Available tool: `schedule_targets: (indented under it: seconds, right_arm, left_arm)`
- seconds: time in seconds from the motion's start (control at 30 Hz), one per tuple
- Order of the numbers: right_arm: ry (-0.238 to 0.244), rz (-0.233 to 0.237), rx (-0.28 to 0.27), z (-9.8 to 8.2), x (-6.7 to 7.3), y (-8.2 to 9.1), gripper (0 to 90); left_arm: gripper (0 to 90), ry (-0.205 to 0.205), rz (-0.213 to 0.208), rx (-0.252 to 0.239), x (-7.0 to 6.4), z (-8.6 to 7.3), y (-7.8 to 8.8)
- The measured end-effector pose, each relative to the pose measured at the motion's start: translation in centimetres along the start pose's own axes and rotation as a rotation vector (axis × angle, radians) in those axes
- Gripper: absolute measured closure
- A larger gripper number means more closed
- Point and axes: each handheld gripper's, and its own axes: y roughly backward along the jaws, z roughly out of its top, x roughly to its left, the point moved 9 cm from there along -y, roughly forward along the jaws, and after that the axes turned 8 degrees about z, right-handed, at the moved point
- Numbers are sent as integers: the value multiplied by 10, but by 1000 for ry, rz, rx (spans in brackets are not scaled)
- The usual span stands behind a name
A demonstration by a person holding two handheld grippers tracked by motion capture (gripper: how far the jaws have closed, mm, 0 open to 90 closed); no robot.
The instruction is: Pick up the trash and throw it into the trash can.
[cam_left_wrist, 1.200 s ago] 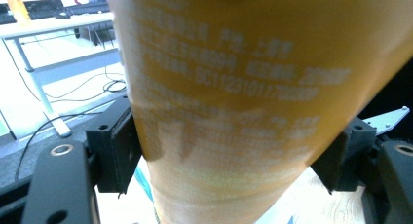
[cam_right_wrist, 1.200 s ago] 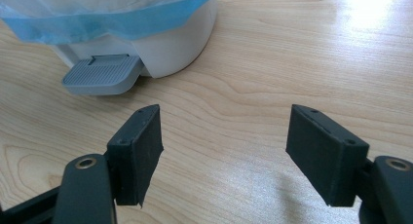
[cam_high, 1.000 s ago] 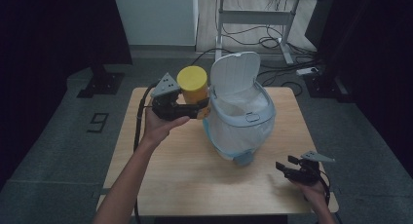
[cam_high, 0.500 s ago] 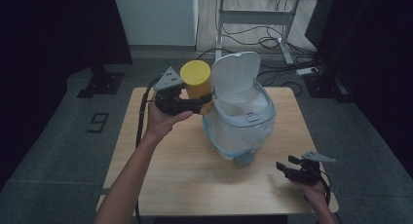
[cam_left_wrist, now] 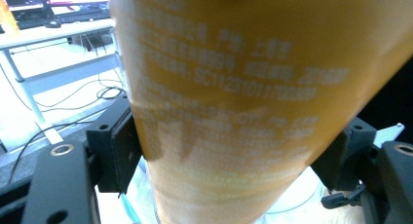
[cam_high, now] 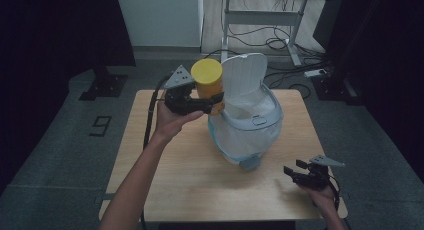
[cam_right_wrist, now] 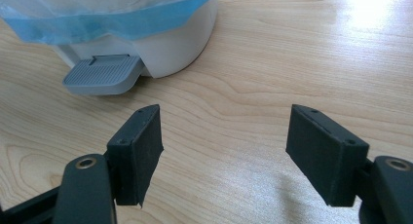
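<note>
A yellow canister with printed text is held upright in the air beside the left rim of a white pedal bin. My left gripper is shut on the canister, a jaw on each side. The bin has its lid raised and a blue-edged bag liner. Its grey pedal faces the front. My right gripper stands open just above the table near the front right, a little in front of the pedal, with nothing between its jaws.
The wooden table has bare room at the left and front. Behind it stand a desk frame and floor cables. Dark curtains hang on both sides.
My left gripper has carried the yellow canister up and to the right, closer to the bin's open mouth. The right gripper has stayed where it was.
</note>
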Motion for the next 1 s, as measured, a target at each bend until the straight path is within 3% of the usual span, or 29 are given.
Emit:
schedule_targets:
  seconds: [1.0]
  right_arm:
    - [9, 1, 15, -3, 1, -3, 284]
  left_arm:
    - [232, -26, -49, 17, -20, 17, -44]
